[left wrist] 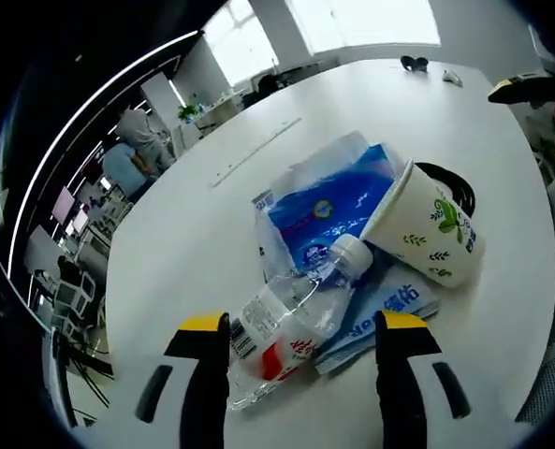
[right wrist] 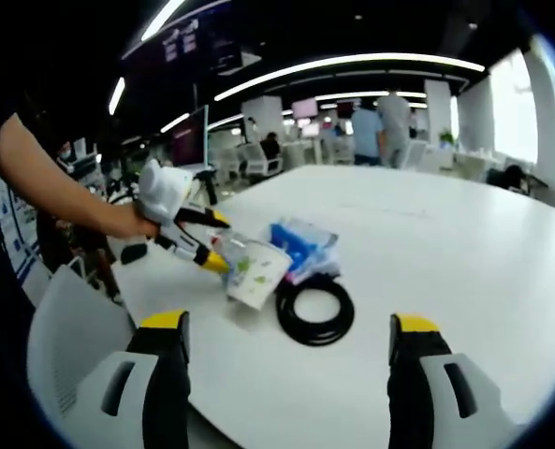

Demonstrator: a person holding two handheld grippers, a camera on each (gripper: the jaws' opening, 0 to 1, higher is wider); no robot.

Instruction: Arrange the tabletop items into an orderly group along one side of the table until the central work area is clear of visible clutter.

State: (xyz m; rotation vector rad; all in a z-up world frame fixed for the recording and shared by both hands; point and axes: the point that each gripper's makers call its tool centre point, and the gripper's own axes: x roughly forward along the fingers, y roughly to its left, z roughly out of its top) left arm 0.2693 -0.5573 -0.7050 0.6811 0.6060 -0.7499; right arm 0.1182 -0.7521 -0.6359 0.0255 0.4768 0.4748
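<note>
— What's hidden by the paper cup (left wrist: pixel 425 223)?
— Most of the black cable coil (left wrist: pixel 457 183) behind it, and part of the blue packet (left wrist: pixel 338 201) beneath.
— And the bottle (left wrist: pixel 291 323)?
— Its base is blurred between the jaws.

No legible text: water bottle (left wrist: pixel 291 332) label and blue packet (left wrist: pixel 328 210) print too blurred.
</note>
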